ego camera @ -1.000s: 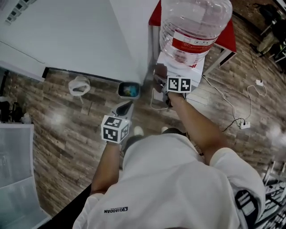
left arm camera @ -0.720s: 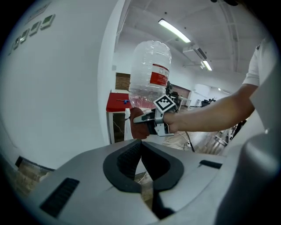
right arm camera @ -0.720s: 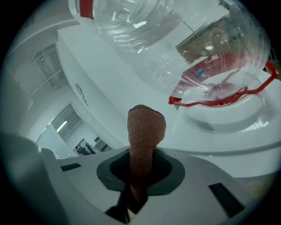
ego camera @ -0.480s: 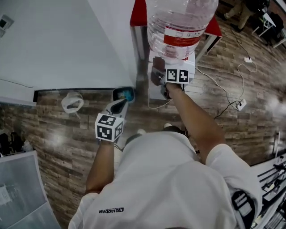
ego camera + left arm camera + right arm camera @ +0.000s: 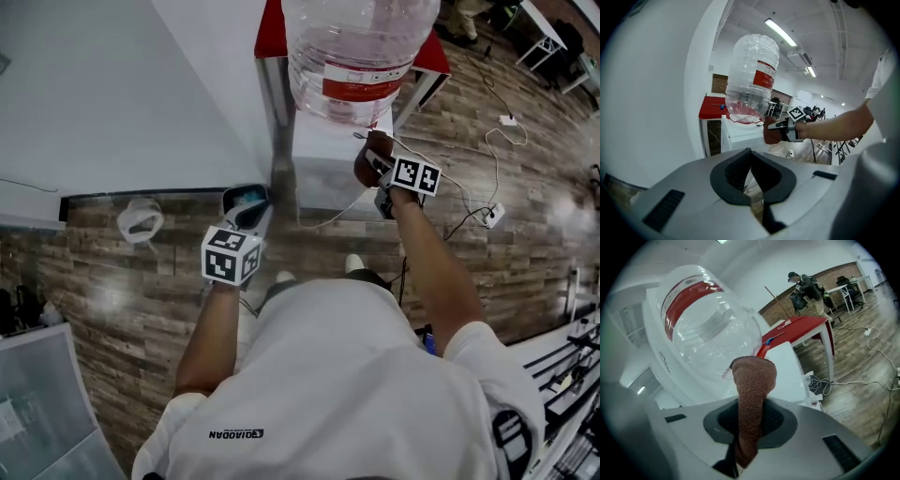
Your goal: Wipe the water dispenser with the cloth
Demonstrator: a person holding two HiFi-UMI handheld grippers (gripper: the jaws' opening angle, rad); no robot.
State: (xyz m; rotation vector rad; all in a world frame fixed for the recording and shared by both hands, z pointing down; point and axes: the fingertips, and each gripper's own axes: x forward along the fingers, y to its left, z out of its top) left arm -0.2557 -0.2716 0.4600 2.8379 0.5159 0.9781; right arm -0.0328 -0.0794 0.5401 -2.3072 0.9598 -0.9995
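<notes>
Water dispenser [image 5: 323, 164]: white cabinet standing on a wood-pattern floor [image 5: 122, 300] beside a white wall [image 5: 122, 94], with a clear inverted bottle [image 5: 356, 42] bearing a red label on top. Brown knitted cloth [image 5: 752, 394] is clamped between the closed-down jaws of the right gripper [image 5: 749, 427], its free end bunched above the jaws. The cloth is held at the right front edge of the cabinet top, just under the bottle; contact cannot be confirmed. Left gripper [image 5: 750, 173] is held low over the floor, well apart from the dispenser, jaws together with nothing between them. Compared with half a second earlier, the cloth is shifted from the cabinet's left front edge to its right side.
</notes>
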